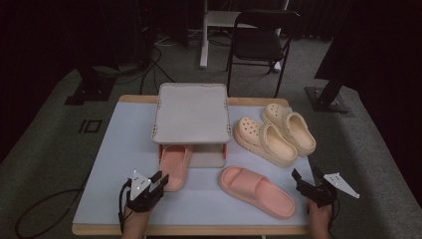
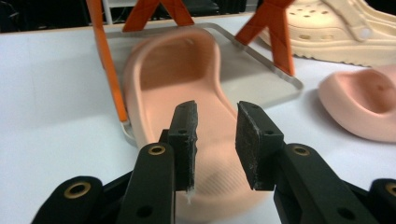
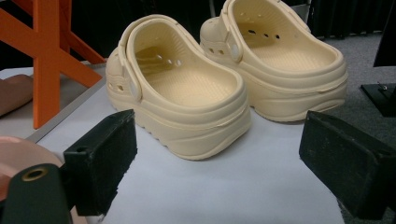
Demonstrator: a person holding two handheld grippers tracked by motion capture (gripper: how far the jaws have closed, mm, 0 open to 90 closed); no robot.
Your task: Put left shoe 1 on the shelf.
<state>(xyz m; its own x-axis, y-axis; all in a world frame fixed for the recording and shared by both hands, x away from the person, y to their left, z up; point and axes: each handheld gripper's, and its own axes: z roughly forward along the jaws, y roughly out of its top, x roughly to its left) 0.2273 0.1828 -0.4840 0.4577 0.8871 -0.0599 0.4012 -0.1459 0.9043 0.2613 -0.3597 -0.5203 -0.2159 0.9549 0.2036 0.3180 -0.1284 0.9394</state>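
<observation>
One pink slide already sits on the rack's lower shelf, just ahead of the left gripper, jaws narrowly parted and empty. Its mate lies on the counter between grippers; the right gripper gapes wide, holding nothing, cream clogs ahead, so most shoes look unshelved.

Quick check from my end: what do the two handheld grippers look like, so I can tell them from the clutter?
Both are black two-jaw tools. The left gripper and the right gripper each carry a grey three-cornered plate with small white dots on top. A black cable trails from each. Up close, the fingers are flat black pads with worn, rough faces, on arms with brass-coloured rivets.
</observation>
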